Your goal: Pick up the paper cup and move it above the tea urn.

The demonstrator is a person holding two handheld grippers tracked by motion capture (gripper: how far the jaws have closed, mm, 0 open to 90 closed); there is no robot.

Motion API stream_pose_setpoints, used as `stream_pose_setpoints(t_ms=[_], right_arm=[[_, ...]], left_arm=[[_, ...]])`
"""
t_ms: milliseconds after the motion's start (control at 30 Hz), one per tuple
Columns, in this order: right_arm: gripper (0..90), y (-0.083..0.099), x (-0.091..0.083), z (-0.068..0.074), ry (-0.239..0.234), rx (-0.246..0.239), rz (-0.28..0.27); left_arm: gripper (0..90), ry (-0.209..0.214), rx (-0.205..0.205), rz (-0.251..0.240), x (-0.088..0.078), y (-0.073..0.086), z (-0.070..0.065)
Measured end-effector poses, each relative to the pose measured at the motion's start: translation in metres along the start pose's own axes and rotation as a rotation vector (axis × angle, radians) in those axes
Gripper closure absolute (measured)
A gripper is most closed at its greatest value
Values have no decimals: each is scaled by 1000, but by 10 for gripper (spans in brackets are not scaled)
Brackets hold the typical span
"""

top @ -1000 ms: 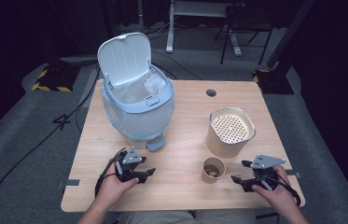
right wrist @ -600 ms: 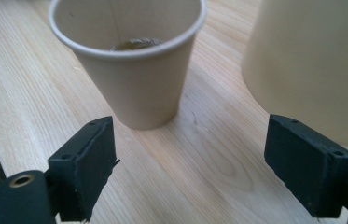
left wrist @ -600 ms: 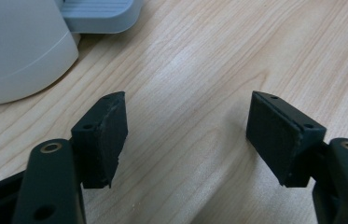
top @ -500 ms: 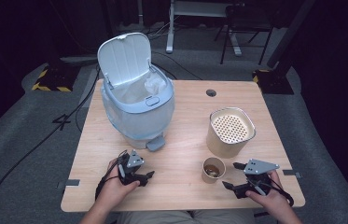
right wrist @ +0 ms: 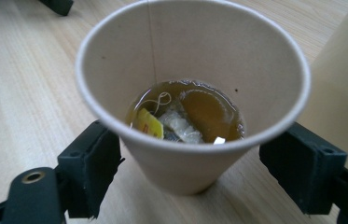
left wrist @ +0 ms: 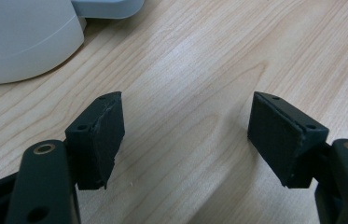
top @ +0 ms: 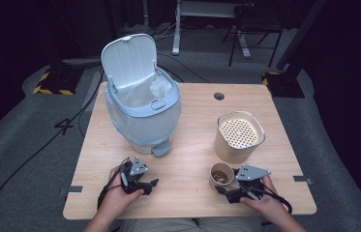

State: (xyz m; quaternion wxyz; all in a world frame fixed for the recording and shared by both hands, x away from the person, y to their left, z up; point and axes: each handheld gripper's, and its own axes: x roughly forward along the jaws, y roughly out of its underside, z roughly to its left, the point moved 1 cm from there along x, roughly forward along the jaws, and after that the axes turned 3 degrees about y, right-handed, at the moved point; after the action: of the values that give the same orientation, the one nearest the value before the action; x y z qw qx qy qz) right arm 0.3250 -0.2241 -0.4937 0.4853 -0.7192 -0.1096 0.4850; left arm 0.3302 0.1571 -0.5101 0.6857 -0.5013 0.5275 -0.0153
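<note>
One paper cup (right wrist: 192, 107), one bin (top: 142, 108), one canister (top: 238, 137).

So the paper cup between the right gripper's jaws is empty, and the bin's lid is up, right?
Not quite. The cup is not empty: the right gripper view shows brownish tea with a used tea bag at its bottom. The rest holds: it stands between the jaws of the right gripper, which have just been closing, and the bin has its lid up in the high view.
</note>
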Motion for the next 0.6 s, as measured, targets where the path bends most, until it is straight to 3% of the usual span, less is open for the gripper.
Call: stream_pose_setpoints(t_ms=[100,267,600], right_arm=[[207,0,4,0,-6,17,-23],[225,-4,6,3,2,-14,-83],[272,-6,6,-1,-24,3,-99]], left_arm=[[280,-3,0,1,0,1,0],[279,-3,7,2,-1,1,0],[279,0,5,1,-1,1,0]])
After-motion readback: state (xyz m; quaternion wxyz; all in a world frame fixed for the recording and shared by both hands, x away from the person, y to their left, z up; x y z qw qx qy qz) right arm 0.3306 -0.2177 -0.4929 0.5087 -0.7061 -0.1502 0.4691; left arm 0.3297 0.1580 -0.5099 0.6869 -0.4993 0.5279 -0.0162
